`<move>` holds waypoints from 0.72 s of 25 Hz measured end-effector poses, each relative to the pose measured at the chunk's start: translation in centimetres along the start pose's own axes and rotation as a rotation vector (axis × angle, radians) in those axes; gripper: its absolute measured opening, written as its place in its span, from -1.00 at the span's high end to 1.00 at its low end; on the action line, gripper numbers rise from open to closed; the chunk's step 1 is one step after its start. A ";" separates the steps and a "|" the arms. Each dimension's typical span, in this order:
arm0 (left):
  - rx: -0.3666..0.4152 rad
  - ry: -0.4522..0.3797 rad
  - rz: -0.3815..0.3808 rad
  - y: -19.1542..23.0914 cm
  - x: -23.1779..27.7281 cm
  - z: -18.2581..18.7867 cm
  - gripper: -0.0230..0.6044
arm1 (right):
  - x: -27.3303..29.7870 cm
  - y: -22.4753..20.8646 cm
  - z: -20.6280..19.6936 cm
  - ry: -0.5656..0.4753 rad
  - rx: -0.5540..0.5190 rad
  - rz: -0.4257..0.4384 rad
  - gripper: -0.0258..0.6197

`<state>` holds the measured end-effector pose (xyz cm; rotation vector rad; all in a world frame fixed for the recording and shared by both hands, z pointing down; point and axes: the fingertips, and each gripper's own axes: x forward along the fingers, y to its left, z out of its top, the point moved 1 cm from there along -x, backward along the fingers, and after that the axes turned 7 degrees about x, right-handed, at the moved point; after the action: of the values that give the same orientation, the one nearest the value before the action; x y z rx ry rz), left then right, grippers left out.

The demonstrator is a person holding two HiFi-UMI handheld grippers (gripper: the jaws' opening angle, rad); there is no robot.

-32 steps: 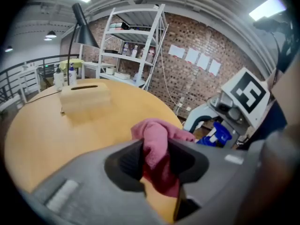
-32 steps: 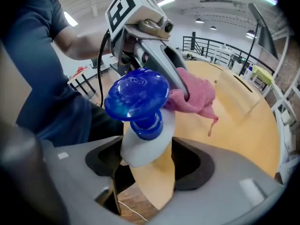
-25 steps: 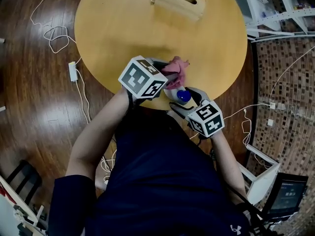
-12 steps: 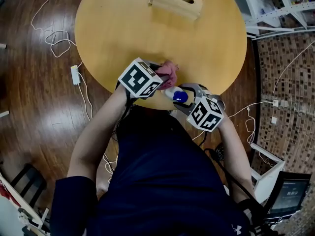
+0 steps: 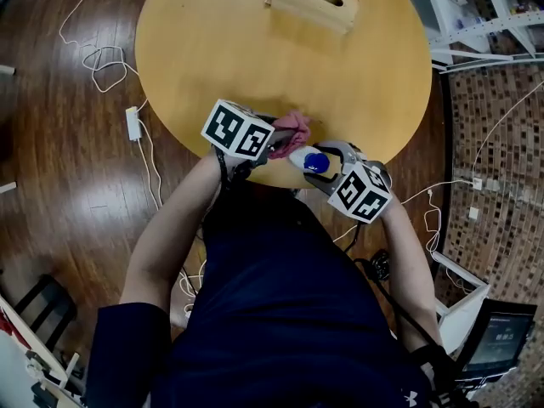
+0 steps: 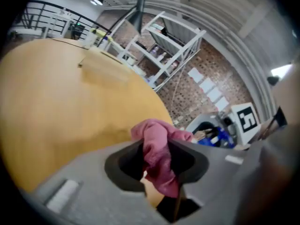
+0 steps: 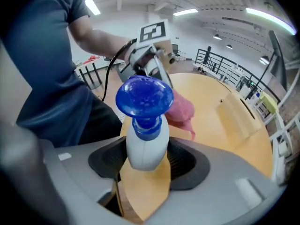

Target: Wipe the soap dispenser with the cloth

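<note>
Both forearms reached over the near edge of the bench point(image 5: 255, 58), where the left hand-held gripper point(image 5: 279, 138) was clamped on the bunched pink cloth point(image 5: 294, 126), just beside the soap dispenser point(image 5: 315, 161). The right hand-held gripper point(image 5: 308, 168), tipped steeply down, had just been closing its jaws and gripped the dispenser's white body. Only the right gripper view showed the blue pump head above those jaws, with the cloth just behind it.
</note>
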<state>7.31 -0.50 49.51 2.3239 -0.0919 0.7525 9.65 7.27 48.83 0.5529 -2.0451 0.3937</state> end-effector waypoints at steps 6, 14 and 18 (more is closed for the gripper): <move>-0.092 -0.097 0.059 1.4 -2.3 -2.6 0.50 | 0.5 -0.4 -0.1 -0.087 0.288 -0.088 -0.02; -0.121 -0.327 0.152 -0.5 -6.4 -1.1 0.50 | 0.9 -2.0 -1.3 -0.129 0.777 -0.202 0.08; -0.199 -0.367 0.204 0.8 -6.9 -2.2 0.50 | 0.2 -1.9 -0.8 -0.202 0.795 -0.189 -0.05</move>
<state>0.27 -0.70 47.56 2.2540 -0.5485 0.3820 11.12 6.00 49.52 1.2925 -1.9502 1.0842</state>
